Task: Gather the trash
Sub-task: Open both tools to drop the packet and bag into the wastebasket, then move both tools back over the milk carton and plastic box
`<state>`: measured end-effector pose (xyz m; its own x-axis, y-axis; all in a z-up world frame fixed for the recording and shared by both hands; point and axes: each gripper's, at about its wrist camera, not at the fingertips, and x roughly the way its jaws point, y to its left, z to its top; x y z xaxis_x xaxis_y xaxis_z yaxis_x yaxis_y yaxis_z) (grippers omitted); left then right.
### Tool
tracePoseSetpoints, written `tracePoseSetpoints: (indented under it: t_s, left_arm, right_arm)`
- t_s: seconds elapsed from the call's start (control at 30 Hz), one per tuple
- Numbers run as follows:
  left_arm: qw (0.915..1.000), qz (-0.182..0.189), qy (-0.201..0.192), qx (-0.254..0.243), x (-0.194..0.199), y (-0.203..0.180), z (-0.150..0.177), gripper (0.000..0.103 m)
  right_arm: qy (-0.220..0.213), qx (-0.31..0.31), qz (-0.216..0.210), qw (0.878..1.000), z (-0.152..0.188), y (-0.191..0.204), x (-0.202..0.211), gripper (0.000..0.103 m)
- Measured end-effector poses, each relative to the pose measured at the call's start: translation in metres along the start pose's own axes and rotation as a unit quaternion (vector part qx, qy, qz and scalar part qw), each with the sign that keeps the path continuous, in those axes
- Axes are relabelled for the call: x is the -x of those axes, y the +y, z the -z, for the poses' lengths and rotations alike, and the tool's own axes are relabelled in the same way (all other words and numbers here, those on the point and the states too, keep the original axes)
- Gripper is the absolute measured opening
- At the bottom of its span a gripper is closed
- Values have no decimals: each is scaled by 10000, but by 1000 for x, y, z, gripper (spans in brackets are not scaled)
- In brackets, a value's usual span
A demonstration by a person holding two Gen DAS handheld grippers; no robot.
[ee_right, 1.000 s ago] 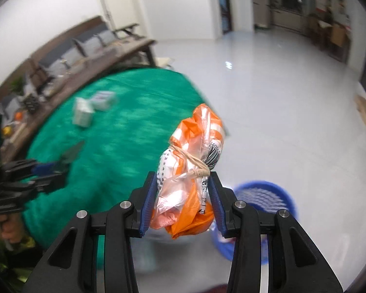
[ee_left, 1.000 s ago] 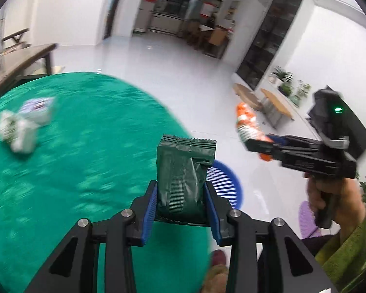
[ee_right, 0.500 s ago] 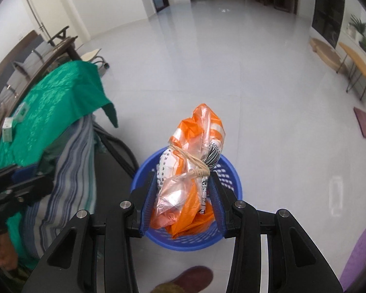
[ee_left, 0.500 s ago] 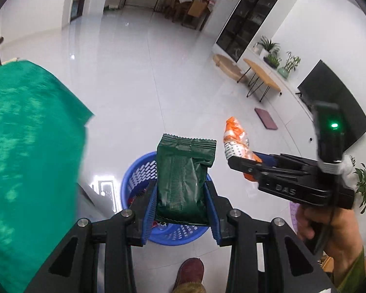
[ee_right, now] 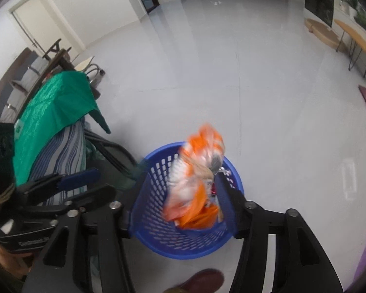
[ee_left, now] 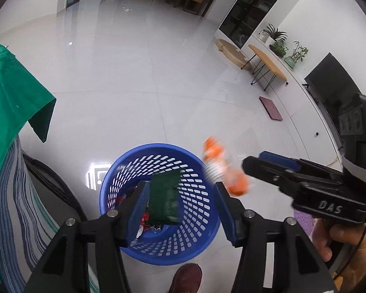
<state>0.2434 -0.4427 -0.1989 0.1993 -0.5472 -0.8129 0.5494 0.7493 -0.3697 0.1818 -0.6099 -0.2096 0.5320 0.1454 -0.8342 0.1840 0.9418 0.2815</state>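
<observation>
A blue perforated trash basket [ee_left: 197,161] stands on the white floor below both grippers; it also shows in the right wrist view [ee_right: 153,234]. My left gripper [ee_left: 183,205] is open above it. A dark green snack pouch [ee_left: 164,200] is loose between its jaws, falling into the basket. My right gripper [ee_right: 180,207] is open too. A blurred orange and white tied plastic bag [ee_right: 197,171] drops from it over the basket; in the left wrist view the bag [ee_left: 222,168] is at the basket's right rim.
A table with a green cloth [ee_left: 9,107] over a striped cover [ee_left: 9,207] stands at the left. A shoe [ee_left: 186,277] is just in front of the basket. Low wooden tables [ee_left: 266,63], plants and a TV line the right wall.
Both grippers swung from the green table to above the basket, then opened. The green pouch and the orange bag left the jaws and are falling.
</observation>
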Motion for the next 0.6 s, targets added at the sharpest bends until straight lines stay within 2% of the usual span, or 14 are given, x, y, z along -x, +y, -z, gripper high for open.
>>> tracePoseSetpoints:
  t_s: [0.1, 0.17, 0.3, 0.37, 0.5, 0.6]
  left_arm:
    - [9999, -24, -35, 156, 8, 3, 2, 56]
    - [9998, -10, -138, 157, 26, 2, 8, 56]
    - [9989, -88, -427, -151, 76, -7, 24, 57]
    - [9979, -203, -542, -290, 99, -9, 34, 62]
    - [9945, -551, -796, -396, 149, 2, 64, 64]
    - [9902, -1002, -948, -234, 181, 24, 88, 64]
  right_arm:
    - [-114, -118, 40, 9999, -1, -7, 8, 64]
    - [-241, -209, 92, 9994, -2, -9, 15, 75]
    - [-407, -129, 337, 9985, -6, 1, 23, 87]
    - [-486, 60, 647, 9967, -8, 14, 25, 94]
    - [-669, 557, 1054, 9906, -9, 46, 34, 94]
    - [-925, 960, 1158, 9843, -7, 83, 47, 95]
